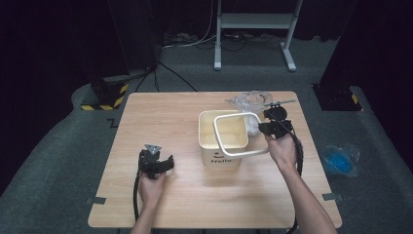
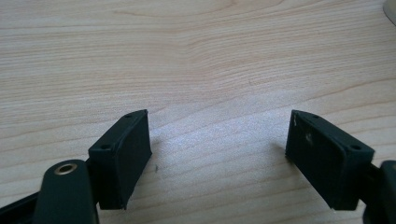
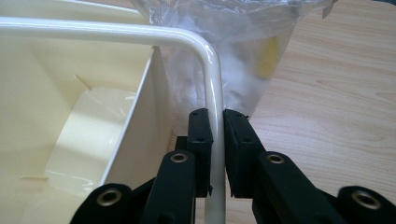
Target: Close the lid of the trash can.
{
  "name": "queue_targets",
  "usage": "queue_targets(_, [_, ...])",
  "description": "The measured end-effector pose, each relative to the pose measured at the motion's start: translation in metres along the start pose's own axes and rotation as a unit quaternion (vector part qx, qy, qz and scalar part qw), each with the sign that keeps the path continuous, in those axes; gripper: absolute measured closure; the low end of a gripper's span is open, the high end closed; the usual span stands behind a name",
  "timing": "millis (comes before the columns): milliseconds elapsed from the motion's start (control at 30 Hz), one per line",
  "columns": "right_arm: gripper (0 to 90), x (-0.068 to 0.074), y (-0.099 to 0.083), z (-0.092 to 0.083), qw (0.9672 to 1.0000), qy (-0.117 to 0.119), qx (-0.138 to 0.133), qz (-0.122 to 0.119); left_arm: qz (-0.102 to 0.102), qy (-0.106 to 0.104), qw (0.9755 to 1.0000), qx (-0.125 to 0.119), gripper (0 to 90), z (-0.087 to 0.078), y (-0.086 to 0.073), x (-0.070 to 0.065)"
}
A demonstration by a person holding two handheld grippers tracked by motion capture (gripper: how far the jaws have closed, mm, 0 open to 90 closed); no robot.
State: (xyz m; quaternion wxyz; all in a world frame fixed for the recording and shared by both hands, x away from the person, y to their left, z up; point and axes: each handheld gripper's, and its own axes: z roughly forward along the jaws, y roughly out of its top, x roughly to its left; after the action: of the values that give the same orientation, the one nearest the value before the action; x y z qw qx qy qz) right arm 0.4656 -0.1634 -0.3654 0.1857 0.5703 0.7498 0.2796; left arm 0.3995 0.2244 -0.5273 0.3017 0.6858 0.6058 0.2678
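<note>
1. The right gripper is clamped on the bucket's white handle. In the right gripper view both black pads squeeze the handle's tube just below its rounded corner, with no gap on either side

2. The cream bucket sits a bit right of the table's centre, open side up, with a dark word printed on its near face. Its handle is swung up and out toward 3 o'clock, so the loop hangs over the rim rather than lying flat on it

3. The tight spot: a crumpled clear plastic bag lies at about 1 o'clock from the bucket, close to the table's far edge. In the right gripper view the bag is right behind the handle corner and pressed near the bucket wall, so there's hardly any room on that side

4. The left gripper rests at about 8 o'clock from the bucket, well apart from it. Its jaws stand wide apart with only bare wood between them

5. Open room: the wooden table is bare across its whole left half and along the near edge. The right edge is near the right hand, so there's less slack there
</note>
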Motion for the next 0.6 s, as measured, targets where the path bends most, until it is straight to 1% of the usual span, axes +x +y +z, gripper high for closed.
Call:
queue_targets(467, [81.8,0.014,0.013,0.009,0.9997,-0.022,0.003,-0.009,0.000,0.000,1.0000,0.000,22.0,0.000,0.000,0.000])
queue_targets(600, [81.8,0.017,0.015,0.011,0.9997,-0.023,0.005,-0.005,-0.001,-0.001,1.0000,0.000,22.0,0.000,0.000,0.000])
